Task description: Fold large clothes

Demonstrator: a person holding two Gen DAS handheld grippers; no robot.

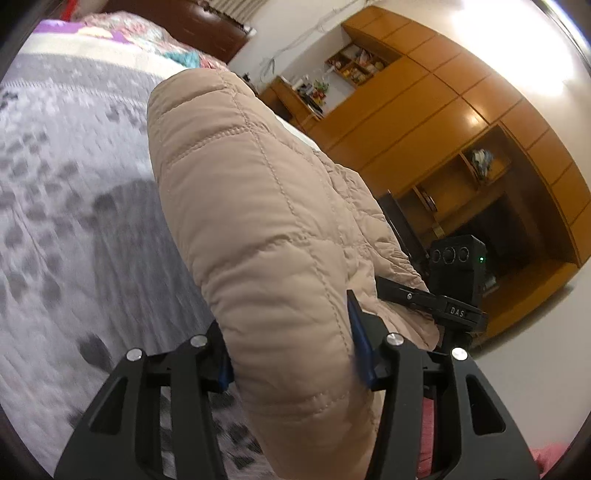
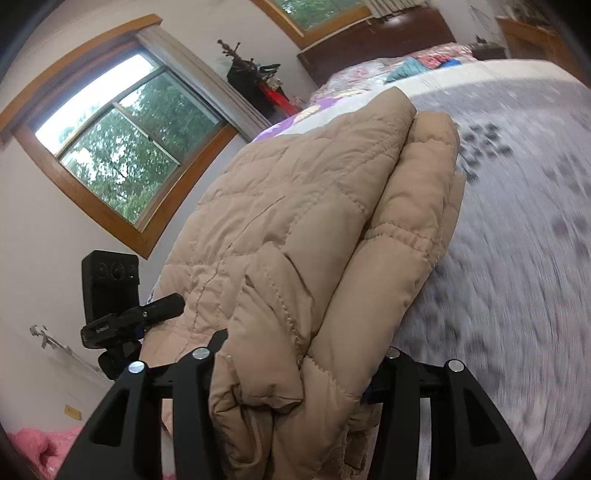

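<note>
A beige quilted padded coat (image 1: 258, 221) lies folded along its length over a grey patterned bedspread (image 1: 74, 184). My left gripper (image 1: 291, 350) is shut on the coat's near edge, with thick padding squeezed between the blue pads. In the right wrist view the same coat (image 2: 314, 221) shows as doubled layers, and my right gripper (image 2: 295, 373) is shut on a bunched fold of it. Each gripper appears in the other's view: the right one (image 1: 436, 299) past the coat, the left one (image 2: 122, 325) at the coat's left side. The coat's near end hangs lifted off the bed.
The bedspread (image 2: 517, 258) stretches away toward a dark wooden headboard (image 2: 388, 33) with floral bedding (image 2: 388, 70). A wooden wardrobe wall (image 1: 461, 122) with open shelves stands beyond the bed. A window (image 2: 122, 158) is on the other side. Pink fabric (image 2: 48, 446) lies low nearby.
</note>
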